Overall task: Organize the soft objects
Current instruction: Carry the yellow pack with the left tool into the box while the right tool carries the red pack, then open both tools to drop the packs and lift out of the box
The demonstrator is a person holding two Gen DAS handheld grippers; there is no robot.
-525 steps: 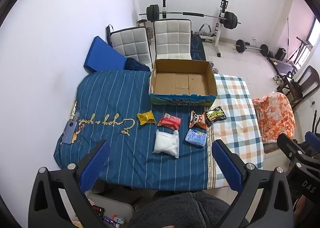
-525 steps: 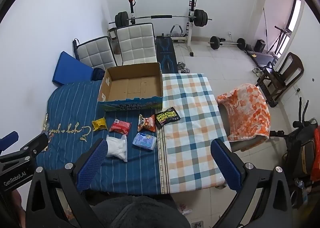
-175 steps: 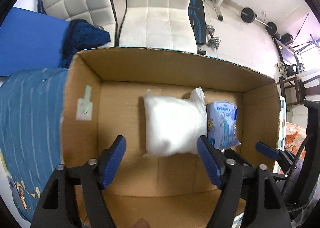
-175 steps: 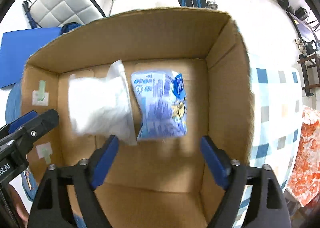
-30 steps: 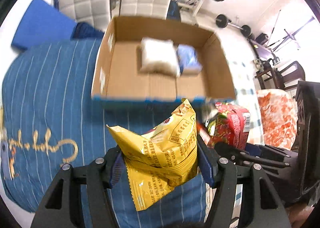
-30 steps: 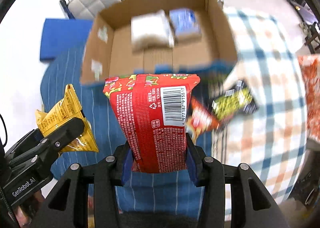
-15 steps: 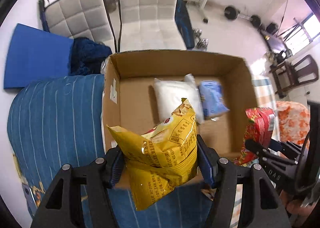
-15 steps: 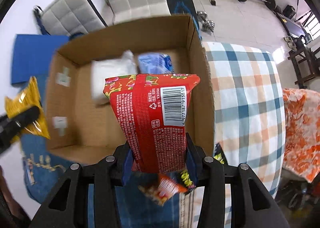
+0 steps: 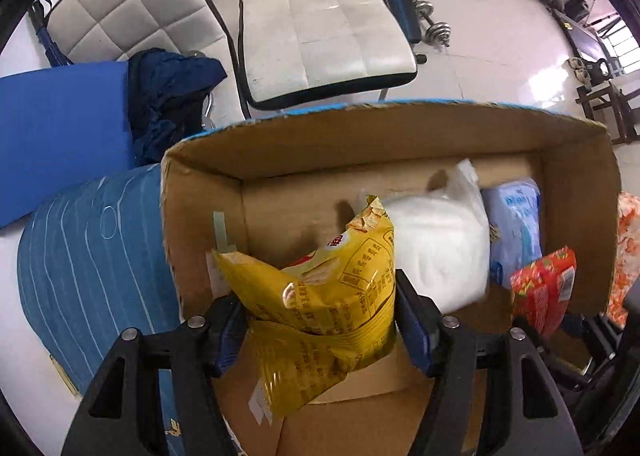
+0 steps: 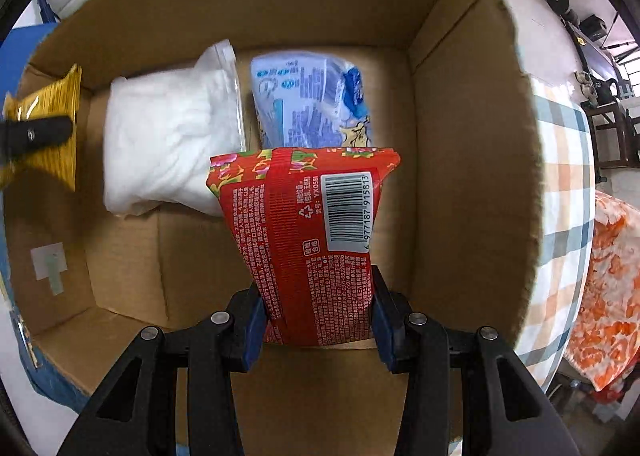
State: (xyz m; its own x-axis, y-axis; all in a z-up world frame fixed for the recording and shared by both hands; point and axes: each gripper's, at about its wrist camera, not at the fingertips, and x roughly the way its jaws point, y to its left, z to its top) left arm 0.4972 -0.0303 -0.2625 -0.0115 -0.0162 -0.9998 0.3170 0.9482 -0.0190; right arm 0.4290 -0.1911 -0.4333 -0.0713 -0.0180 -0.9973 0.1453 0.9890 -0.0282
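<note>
My left gripper (image 9: pixel 320 320) is shut on a yellow snack bag (image 9: pixel 320 296) and holds it over the left part of the open cardboard box (image 9: pixel 384 136). My right gripper (image 10: pixel 318 314) is shut on a red snack packet (image 10: pixel 308 232) held over the box (image 10: pixel 460 136), right of centre. On the box floor lie a white soft bag (image 10: pixel 168 140) and a light blue tissue pack (image 10: pixel 316 100) side by side against the far wall. The red packet (image 9: pixel 544 292) and yellow bag (image 10: pixel 48 124) each show in the other view.
The box sits on a table with a blue striped cloth (image 9: pixel 88 256) on the left and a checked cloth (image 10: pixel 568 192) on the right. Two white padded chairs (image 9: pixel 320 16) stand behind the box. An orange patterned chair (image 10: pixel 608 288) is at the right.
Both grippers have moved forward and down over the box with their packets. The box now fills both views.
</note>
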